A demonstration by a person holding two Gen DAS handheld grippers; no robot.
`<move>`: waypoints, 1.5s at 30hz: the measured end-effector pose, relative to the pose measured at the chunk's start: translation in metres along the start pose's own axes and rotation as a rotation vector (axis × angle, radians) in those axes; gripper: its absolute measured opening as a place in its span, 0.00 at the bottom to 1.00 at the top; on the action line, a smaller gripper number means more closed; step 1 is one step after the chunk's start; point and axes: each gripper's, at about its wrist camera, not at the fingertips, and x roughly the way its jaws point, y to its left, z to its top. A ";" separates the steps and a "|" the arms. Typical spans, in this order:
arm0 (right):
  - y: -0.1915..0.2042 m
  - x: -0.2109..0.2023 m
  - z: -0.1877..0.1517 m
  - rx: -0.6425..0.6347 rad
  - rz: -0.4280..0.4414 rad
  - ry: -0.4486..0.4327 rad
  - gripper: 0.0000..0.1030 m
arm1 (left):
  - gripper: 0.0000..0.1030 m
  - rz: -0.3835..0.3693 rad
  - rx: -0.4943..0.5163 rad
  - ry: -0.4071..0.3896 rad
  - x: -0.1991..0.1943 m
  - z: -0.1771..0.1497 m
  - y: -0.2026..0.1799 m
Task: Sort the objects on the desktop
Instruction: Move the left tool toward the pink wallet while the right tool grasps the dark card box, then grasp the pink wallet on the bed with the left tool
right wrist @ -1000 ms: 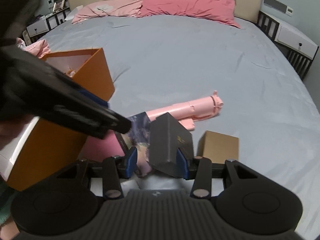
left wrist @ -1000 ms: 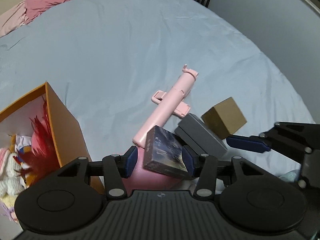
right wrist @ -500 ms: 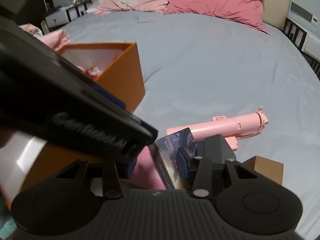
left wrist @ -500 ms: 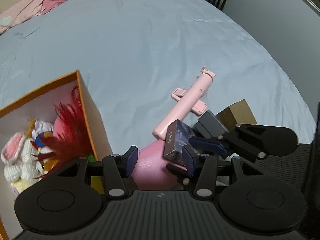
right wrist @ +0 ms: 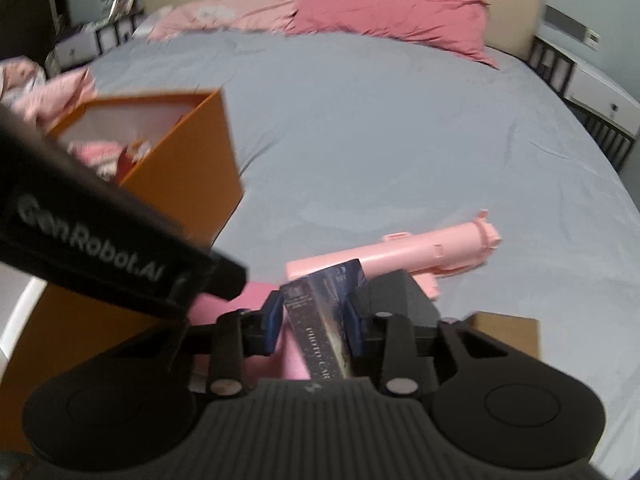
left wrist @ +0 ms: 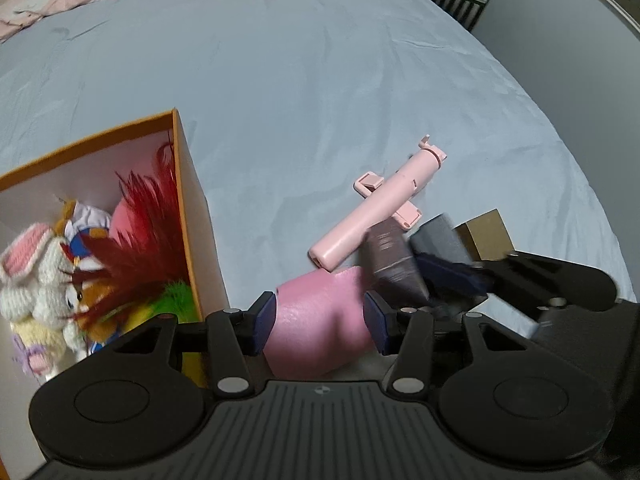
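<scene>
Pink is everywhere on this grey-blue bedspread (left wrist: 320, 80): a long pink plastic tube (left wrist: 380, 204) lies flat across it, and near its closer end sits a rounded pink object (left wrist: 320, 320). The left gripper (left wrist: 319, 322) has its blue-padded fingers spread on either side of that pink lump, wide apart, and whether the pads touch it I cannot tell. Just to its left stands the orange box (left wrist: 192, 208), open at the top, stuffed with plush toys (left wrist: 44, 272) and a spray of red feathers (left wrist: 140, 224). The right gripper (right wrist: 312, 320) is clamped onto a dark printed card pack (right wrist: 320, 320), holding it tilted on edge above the pink lump. Close behind the pack rests a dark grey box (right wrist: 400, 292), and beside that a brown cardboard box (right wrist: 508, 330). Pink pillows (right wrist: 392, 16) lie at the headboard.
</scene>
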 end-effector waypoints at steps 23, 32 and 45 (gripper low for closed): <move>-0.081 -0.056 -0.049 0.393 0.095 -0.026 0.09 | 0.56 0.401 0.966 0.149 0.057 -0.079 -0.084; -0.091 -0.051 -0.053 0.454 0.132 -0.033 0.29 | 0.62 0.533 1.282 0.279 0.098 -0.111 -0.097; -0.092 -0.057 -0.054 0.441 0.126 -0.072 0.31 | 0.35 0.569 1.270 0.311 0.103 -0.102 -0.097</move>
